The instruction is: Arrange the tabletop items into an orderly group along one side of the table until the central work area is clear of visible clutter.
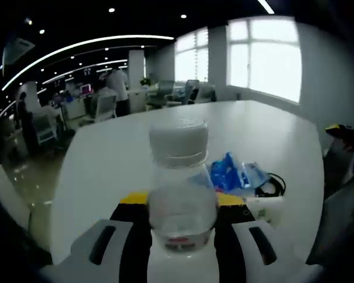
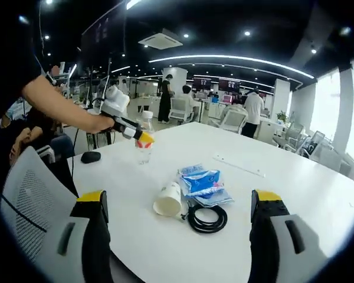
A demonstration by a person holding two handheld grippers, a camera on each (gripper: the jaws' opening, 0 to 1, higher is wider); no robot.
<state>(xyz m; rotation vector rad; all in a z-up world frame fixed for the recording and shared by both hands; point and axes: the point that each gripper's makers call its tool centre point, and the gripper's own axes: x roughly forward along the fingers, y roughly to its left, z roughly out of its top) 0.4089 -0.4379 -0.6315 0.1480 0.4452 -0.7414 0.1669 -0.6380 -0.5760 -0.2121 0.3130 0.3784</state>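
The left hand-held gripper [image 2: 143, 137] is clamping a clear plastic bottle [image 1: 182, 183] between its yellow-tipped jaws; in the left gripper view the bottle is standing upright between them, white cap uppermost. In the right gripper view the bottle [image 2: 144, 141] is sitting near the counter [image 2: 295, 194] edge on the person's left, just beside a dark computer mouse [image 2: 91, 157].

The right hand-held gripper [image 2: 180, 236] is hovering with its jaws wide apart and nothing between them, facing the central clutter.

Procedure for the step in hand, as judged from the task:
- Keep the bottle vertical while moving it, since a little liquid is showing at its base.
- Set it down along one counter edge, then part the jaws fully before backing away.

Items lying in the central area: a white paper cup [image 2: 168, 199] on its side, a blue packet [image 2: 199, 180] just beside it, and a coiled black cable [image 2: 207, 218] touching the packet's near edge. A long white strip [image 2: 239, 165] is lying farther off.

Obstructions: a grey chair [image 2: 32, 200] is standing close to the counter edge, and the cup is likely to roll if nudged.
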